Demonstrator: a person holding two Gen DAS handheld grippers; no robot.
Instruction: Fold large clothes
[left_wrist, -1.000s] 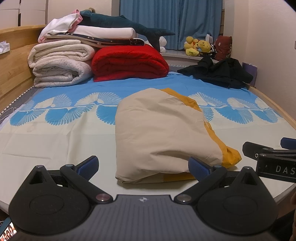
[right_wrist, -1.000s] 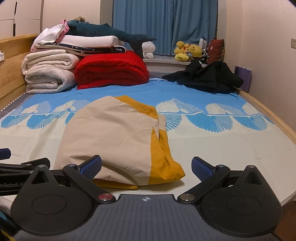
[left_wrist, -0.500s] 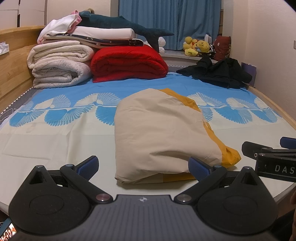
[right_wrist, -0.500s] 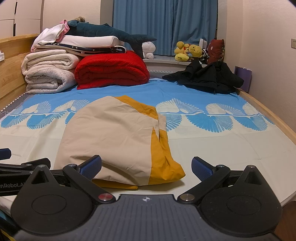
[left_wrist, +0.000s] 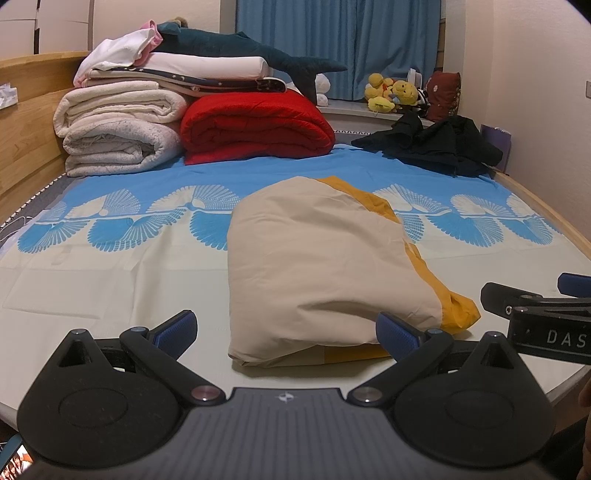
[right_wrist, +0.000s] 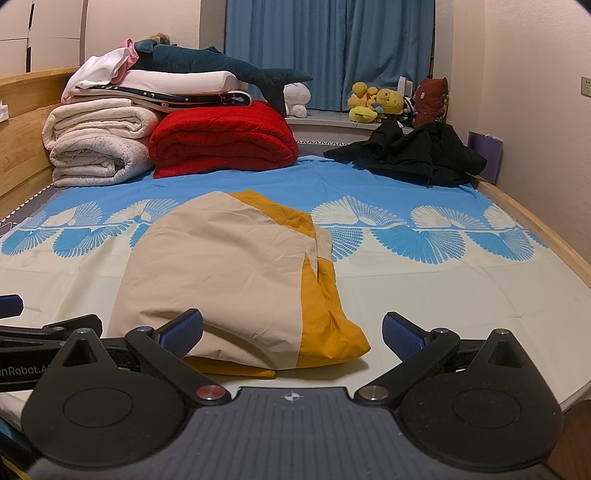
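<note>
Almost nothing has changed over the last second: both views hold the same framing apart from a very slight drift in the left wrist view, and the beige-and-mustard cotton garment (left_wrist: 317, 273) lies exactly as it did, a folded bundle on the near, cream part of the blue fan-patterned bedsheet (left_wrist: 110, 258), beige panel uppermost, mustard layer showing along its right edge and underneath at the near hem. Left claw (left_wrist: 286, 330) spread wide, empty, blue pads flanking the bundle's near edge without visibly touching it. Right claw (right_wrist: 291, 332) likewise wide and empty, left pad in front of the beige hem, right pad over bare sheet; the mustard corner (right_wrist: 332, 339) sits between them. Each claw's side shows at the edge of the other's view, so the two hang side by side at the foot of the bed. Judgement: the stillness reads as a pause after release, the fold either finished or waiting for one more halving; the near hem looks loose and puffy, so a press or a re-grip there may follow. Far end of bed: rolled red quilt (left_wrist: 255, 125), stacked cream blankets (left_wrist: 118, 136), dark heap of black clothing (left_wrist: 436, 146), well apart from the work, possibly next in line.
</note>
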